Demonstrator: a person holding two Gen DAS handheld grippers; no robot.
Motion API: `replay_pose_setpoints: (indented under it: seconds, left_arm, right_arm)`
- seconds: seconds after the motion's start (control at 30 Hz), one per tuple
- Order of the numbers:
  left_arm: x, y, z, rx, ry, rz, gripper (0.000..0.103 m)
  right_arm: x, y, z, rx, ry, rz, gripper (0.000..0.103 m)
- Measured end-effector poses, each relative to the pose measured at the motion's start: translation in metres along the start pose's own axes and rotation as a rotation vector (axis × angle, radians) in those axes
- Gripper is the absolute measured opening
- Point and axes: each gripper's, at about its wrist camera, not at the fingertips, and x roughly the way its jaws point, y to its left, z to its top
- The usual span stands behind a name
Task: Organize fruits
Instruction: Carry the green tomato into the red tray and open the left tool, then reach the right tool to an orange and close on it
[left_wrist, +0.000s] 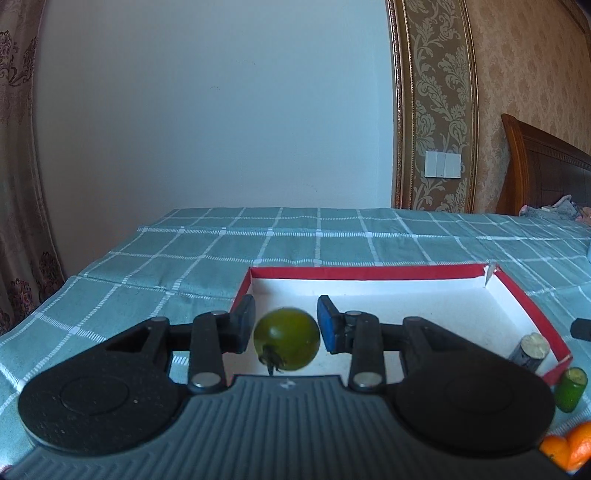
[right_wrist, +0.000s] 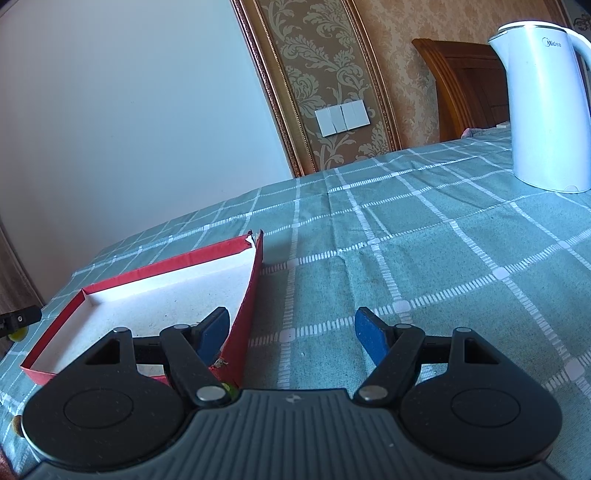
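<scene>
A round green tomato-like fruit (left_wrist: 286, 339) with a dark stem, slightly blurred, hangs between the pads of my left gripper (left_wrist: 286, 326) over the near left part of a red box (left_wrist: 365, 272) with a white inside. Small gaps show between the fruit and both pads, so the jaws stand open around it. My right gripper (right_wrist: 295, 332) is open and empty, straddling the box's right wall (right_wrist: 245, 306) near its front corner. A dark cut piece (left_wrist: 530, 350) lies in the box's near right corner.
A green cucumber chunk (left_wrist: 571, 389) and orange fruit (left_wrist: 569, 448) lie on the green checked cloth (left_wrist: 184, 258) just outside the box. A white kettle (right_wrist: 546, 107) stands at the far right. The table's left edge meets a curtain.
</scene>
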Motion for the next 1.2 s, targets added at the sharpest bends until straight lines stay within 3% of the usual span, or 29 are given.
replay_pose_setpoints:
  seconds: [0.03, 0.13, 0.23, 0.27, 0.43, 0.6, 0.73, 0.87, 1.2]
  left_arm:
    - [0.003, 0.002, -0.001, -0.011, -0.004, 0.004, 0.049]
    - [0.008, 0.010, -0.002, -0.036, -0.014, 0.010, 0.051]
    - [0.005, 0.011, -0.005, -0.028, -0.032, 0.017, 0.073]
    - [0.002, 0.011, -0.006, -0.021, -0.044, 0.024, 0.075]
    - [-0.007, 0.013, -0.008, -0.041, -0.074, -0.031, 0.076]
    - [-0.006, 0.030, -0.006, -0.149, -0.061, -0.076, 0.077]
    - [-0.009, 0.044, -0.005, -0.225, -0.070, -0.087, 0.077]
    - [-0.014, 0.047, -0.005, -0.232, -0.091, -0.085, 0.077]
    - [-0.018, 0.044, -0.007, -0.217, -0.114, -0.093, 0.082]
  right_arm:
    - [0.000, 0.000, 0.000, 0.000, 0.002, 0.000, 0.075]
    - [0.001, -0.001, 0.000, 0.004, 0.003, 0.001, 0.075]
    - [0.001, -0.002, 0.000, 0.008, 0.004, -0.001, 0.075]
    - [0.000, -0.002, 0.000, 0.006, -0.002, 0.000, 0.075]
    - [-0.013, 0.005, -0.002, -0.033, -0.076, 0.025, 0.075]
    - [-0.040, 0.015, 0.001, -0.079, -0.141, 0.079, 0.075]
    - [-0.069, 0.031, -0.004, -0.183, -0.082, 0.146, 0.075]
    - [-0.085, 0.043, -0.016, -0.299, 0.017, 0.165, 0.075]
    - [-0.079, 0.064, -0.050, -0.496, 0.144, 0.195, 0.075]
